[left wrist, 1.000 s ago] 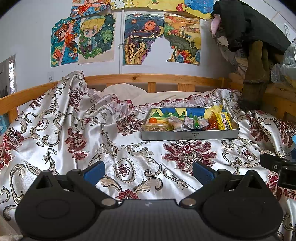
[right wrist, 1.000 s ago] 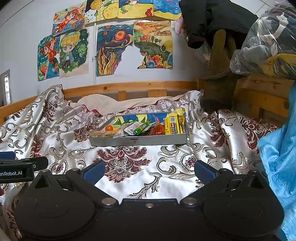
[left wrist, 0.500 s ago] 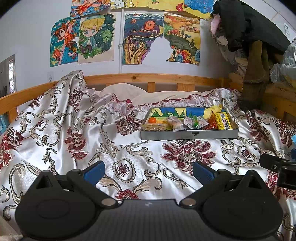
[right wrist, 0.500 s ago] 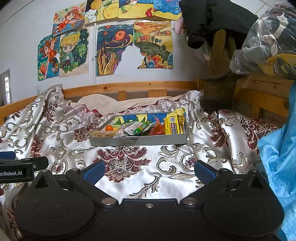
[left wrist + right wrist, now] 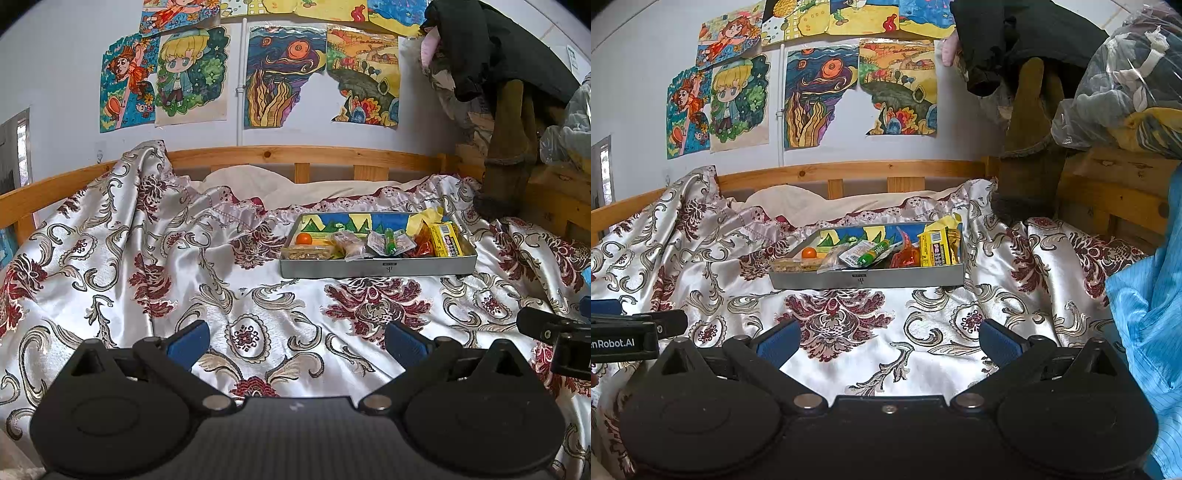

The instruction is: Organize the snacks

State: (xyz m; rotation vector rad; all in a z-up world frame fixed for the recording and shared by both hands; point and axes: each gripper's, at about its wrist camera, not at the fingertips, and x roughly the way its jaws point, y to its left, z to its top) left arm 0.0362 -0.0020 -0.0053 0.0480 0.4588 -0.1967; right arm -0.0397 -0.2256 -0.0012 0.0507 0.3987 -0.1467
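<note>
- Almost nothing had changed since a second before: both grippers hung in the same spots over the bedspread (image 5: 258,295), and the tin (image 5: 376,266) had not moved.
- That meant no snack was being moved just then.
- The left gripper (image 5: 297,338) was wide apart and held nothing.
- The right gripper (image 5: 886,339) was wide apart too, with nothing in it.
- The tin sat on the bed, well ahead of both grippers.
- All the snacks lay inside it: an orange ball (image 5: 304,239) at the left, a green tube (image 5: 873,253) in the middle, red wrappers (image 5: 905,256), and yellow packs (image 5: 936,249) standing at the right.
- No snacks lay loose on the bedspread.
</note>
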